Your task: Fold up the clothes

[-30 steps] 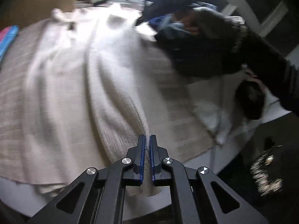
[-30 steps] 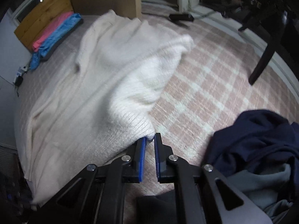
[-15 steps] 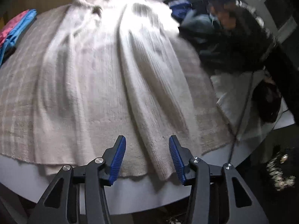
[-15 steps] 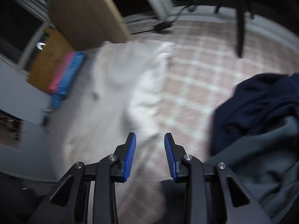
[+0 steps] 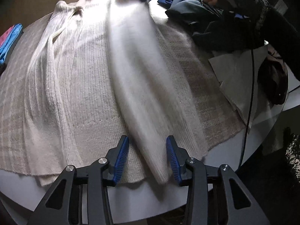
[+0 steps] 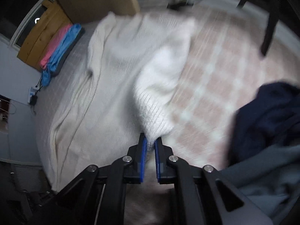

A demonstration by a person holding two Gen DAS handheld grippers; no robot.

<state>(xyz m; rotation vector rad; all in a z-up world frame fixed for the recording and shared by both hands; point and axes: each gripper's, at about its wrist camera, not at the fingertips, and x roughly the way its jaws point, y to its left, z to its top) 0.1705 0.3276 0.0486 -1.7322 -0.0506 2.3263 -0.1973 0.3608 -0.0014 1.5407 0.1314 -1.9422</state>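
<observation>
The cream sweater [image 5: 78, 78] lies spread on the checked blanket [image 6: 221, 78]. The left hand-held gripper [image 5: 147, 157] is apart, straddling a folded-over sleeve [image 5: 142, 78]. The right hand-held gripper [image 6: 149, 148] is clamped on the sleeve's cuff [image 6: 155, 125].

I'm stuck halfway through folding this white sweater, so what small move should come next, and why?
Probably close the left tongs on the sleeve. They are open with the sleeve's cuff lying between them, while the right tongs already pinch another part of the sweater. With both ends held, the fold can go on.
</observation>
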